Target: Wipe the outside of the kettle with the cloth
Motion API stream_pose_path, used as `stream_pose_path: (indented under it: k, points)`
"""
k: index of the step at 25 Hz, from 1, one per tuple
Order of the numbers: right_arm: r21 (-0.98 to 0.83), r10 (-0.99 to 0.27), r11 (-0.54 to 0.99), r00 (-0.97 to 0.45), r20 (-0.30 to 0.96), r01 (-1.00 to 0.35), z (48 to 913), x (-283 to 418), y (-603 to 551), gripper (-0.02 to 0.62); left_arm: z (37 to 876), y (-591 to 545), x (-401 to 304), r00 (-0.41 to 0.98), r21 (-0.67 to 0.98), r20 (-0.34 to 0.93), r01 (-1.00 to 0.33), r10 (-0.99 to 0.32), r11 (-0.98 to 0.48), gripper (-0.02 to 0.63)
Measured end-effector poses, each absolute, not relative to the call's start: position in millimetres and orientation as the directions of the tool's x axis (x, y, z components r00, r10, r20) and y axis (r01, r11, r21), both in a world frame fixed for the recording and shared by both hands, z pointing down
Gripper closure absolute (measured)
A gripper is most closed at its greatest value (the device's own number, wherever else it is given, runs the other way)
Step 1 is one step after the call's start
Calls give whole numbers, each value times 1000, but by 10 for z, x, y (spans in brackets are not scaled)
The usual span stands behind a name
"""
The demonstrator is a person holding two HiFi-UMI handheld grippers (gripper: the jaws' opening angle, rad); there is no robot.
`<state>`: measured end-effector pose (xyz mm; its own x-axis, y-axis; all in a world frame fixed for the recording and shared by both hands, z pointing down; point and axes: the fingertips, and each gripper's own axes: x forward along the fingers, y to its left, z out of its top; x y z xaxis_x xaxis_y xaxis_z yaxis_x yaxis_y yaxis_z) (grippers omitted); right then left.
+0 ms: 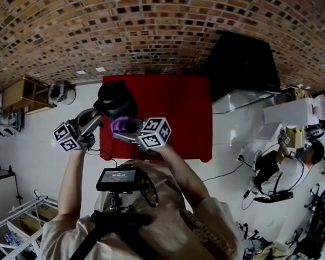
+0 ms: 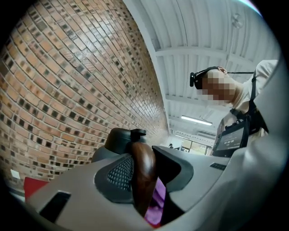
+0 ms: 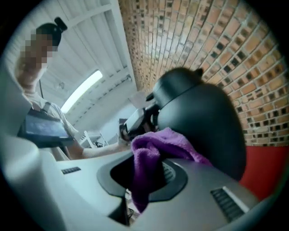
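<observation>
— Left gripper point(image 2: 143, 182) first: what has it got?

— Its jaws are clamped on the brown wooden handle point(image 2: 143, 162) of the kettle point(image 1: 118, 99), one pad on each side and nothing but the wood between them.

— What can't you make out?

— Plenty. In the left gripper view the gripper's own grey body cuts off everything below the dark lid point(image 2: 119, 137), so the kettle's base and spout are out of sight. In the head view the kettle shows over the upper left part of the red table point(image 1: 180, 108), left of centre. Whether it stands on the table or hangs above it I cannot tell (both sets of jaws are tiny there, half hidden behind the kettle).

— Anything inside it?

— The lid is on, so whatever it holds is hidden.

— Right gripper point(image 3: 146, 180)?

— Closed on the purple cloth point(image 3: 158, 144). A fold hangs down between the jaws at the lower middle of the right gripper view. The bunched top of the cloth lies against the kettle's rounded dark side, which fills the right of that frame.

— Does the cloth show elsewhere?

— A purple scrap shows just behind the handle, low in the left gripper view. In the head view a purple patch lies just below the kettle, between the two grippers.
</observation>
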<state>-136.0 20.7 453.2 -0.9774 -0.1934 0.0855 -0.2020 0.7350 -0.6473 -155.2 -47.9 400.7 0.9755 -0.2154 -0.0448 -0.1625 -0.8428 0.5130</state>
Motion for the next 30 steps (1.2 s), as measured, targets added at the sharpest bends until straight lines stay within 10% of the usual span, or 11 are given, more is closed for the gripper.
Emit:
stream_pose_path:
  k: [8, 15, 23, 30]
  points:
    - [-648, -224, 748, -974, -38, -146, 4199, -904, 400, 517, 3776, -193, -1475, 996, 474, -71, -17, -58, -881, 486]
    - [-471, -570, 660, -798, 194, -586, 4410, 341, -773, 517, 3574, -55, -1628, 994, 444, -112, 63, 14, -894, 486]
    - [-794, -8, 486, -906, -423, 366, 4176, -546, -1181, 517, 3317, 341, -1525, 955, 400, -241, 262, 175, -879, 488]
    - [-792, 115, 351, -863, -493, 499, 4393, -719, -827, 515, 3347, 258, -1633, 964, 418, -234, 214, 123, -883, 489]
